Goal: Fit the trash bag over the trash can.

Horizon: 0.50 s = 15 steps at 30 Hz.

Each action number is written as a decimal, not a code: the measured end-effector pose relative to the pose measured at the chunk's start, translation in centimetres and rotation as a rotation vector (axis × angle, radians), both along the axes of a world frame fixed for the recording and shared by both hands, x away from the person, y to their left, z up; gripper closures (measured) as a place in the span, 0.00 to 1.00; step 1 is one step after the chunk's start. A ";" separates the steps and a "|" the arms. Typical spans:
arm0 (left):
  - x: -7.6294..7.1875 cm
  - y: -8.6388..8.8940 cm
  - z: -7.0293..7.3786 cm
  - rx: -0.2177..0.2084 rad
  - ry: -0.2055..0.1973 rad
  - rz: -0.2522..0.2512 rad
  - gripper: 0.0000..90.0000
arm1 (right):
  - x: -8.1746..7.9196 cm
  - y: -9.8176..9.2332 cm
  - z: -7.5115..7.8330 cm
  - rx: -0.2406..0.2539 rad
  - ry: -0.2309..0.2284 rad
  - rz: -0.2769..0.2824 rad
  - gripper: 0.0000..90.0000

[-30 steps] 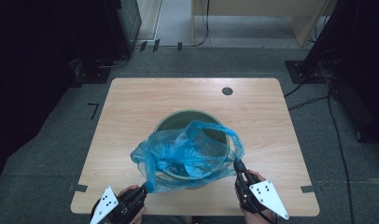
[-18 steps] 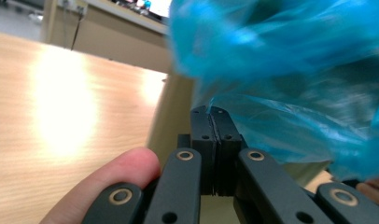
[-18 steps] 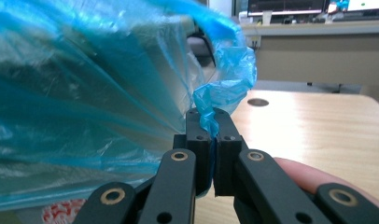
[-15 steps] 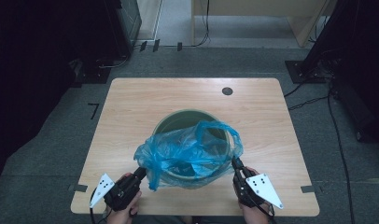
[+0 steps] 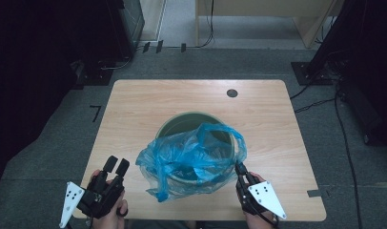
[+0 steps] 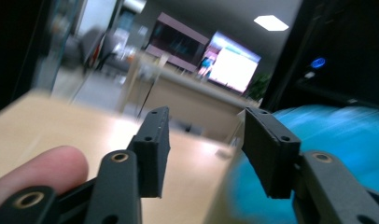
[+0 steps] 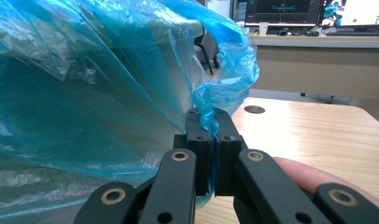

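Observation:
A blue plastic bag [image 5: 194, 160] is draped over the near side of a green round bin [image 5: 182, 121] on the wooden table [image 5: 134, 105]. My right gripper [image 5: 239, 169] is shut on the bag's edge at the bin's right front; in the right gripper view the blue film [image 7: 108, 84] is pinched between the closed jaws [image 7: 210, 116]. My left gripper [image 5: 116, 165] is open at the table's front left, apart from the bag. The left gripper view has nothing between the spread jaws, and the blurred bag [image 6: 327, 154] lies to their right.
A round cable hole [image 5: 232, 93] sits at the table's far right. Dark furniture and cables stand on the grey floor around the table. A wooden desk stands beyond the far edge.
My left gripper has let go of the bag, opened and drawn back to the left. The bag's left side has slumped. My right gripper keeps its hold.

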State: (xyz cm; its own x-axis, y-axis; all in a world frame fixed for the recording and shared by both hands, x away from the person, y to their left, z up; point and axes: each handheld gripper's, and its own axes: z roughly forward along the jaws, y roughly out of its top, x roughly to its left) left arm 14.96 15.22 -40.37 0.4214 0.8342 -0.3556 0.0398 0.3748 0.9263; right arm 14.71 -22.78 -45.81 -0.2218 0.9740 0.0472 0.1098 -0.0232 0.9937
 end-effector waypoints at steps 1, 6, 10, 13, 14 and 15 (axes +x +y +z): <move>-0.2 -0.6 0.6 0.011 -0.018 -0.012 0.51 | 0.0 0.0 0.0 0.000 0.000 0.000 0.99; -0.9 -4.5 2.5 0.091 -0.069 -0.003 0.35 | -0.1 0.2 0.0 -0.004 -0.003 0.002 0.99; -1.0 -7.0 2.3 0.187 -0.057 -0.018 0.27 | -0.1 0.2 0.0 -0.015 -0.013 0.004 0.99; -0.8 -7.4 1.2 0.263 -0.002 -0.014 0.50 | -0.1 0.0 0.0 -0.012 -0.015 0.005 0.97; -0.8 -7.3 0.9 0.258 0.005 -0.029 0.57 | -0.2 -0.1 0.0 -0.001 -0.016 0.010 0.93; -0.6 -6.7 0.2 0.231 0.022 -0.067 0.72 | -0.3 -0.4 0.2 0.019 -0.023 0.021 0.81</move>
State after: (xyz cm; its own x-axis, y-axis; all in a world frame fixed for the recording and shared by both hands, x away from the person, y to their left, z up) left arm 14.36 8.54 -40.21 0.4727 0.8650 -0.1682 0.0790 0.1485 0.9858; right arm 14.43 -23.18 -45.65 -0.2431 0.9681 0.0600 0.0873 -0.0398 0.9954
